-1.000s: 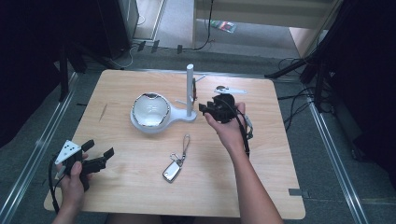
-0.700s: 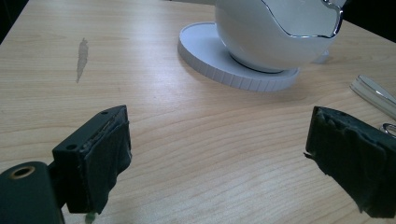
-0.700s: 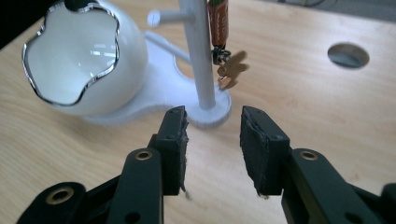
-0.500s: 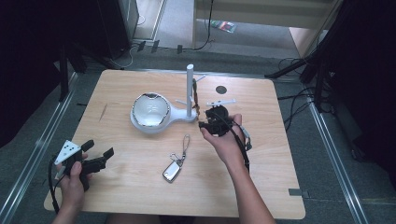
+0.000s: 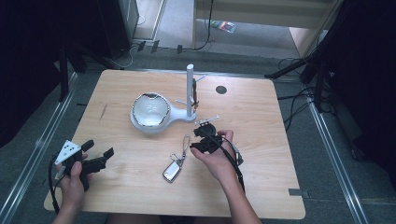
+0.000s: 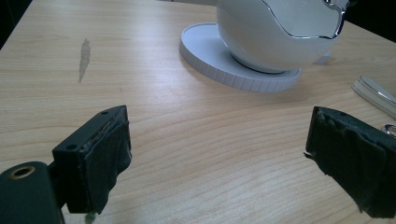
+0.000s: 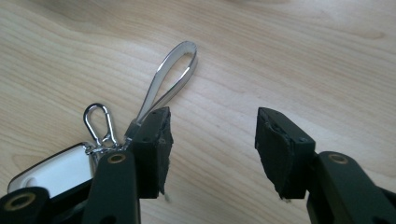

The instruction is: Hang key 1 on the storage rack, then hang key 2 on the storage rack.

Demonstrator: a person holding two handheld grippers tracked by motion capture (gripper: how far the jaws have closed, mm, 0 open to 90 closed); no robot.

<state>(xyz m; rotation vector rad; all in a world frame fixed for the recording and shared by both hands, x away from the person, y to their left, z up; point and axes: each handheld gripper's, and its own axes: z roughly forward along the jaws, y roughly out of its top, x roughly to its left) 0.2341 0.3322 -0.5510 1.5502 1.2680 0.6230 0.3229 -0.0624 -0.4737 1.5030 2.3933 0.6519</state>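
Observation:
A silver key fob (image 5: 172, 171) lies on the wooden table (image 5: 280, 140), with a clip and a grey strap loop (image 5: 186, 141) running away from it. My right gripper (image 5: 195, 141) sits low just right of the strap. In the right gripper view its jaws have just been opening and stand apart over bare wood (image 7: 215, 116). The strap loop (image 7: 173, 74) lies just outside the left jaw, beside the clip (image 7: 98, 122) and the fob (image 7: 56, 173). My left gripper (image 5: 99, 149) rests open at the near left (image 6: 217, 135), holding nothing.
A white bowl (image 5: 150, 110) on a round white base (image 6: 233, 70) joins a white post with pegs (image 5: 190, 88) behind the fob. A small black disc (image 5: 221, 89) lies at the far side. A dark streak (image 6: 84, 58) marks the wood at left.
The right hand has come from beside the post toward the near side and down to the strap, and its jaws stand wider. The left hand has not moved.

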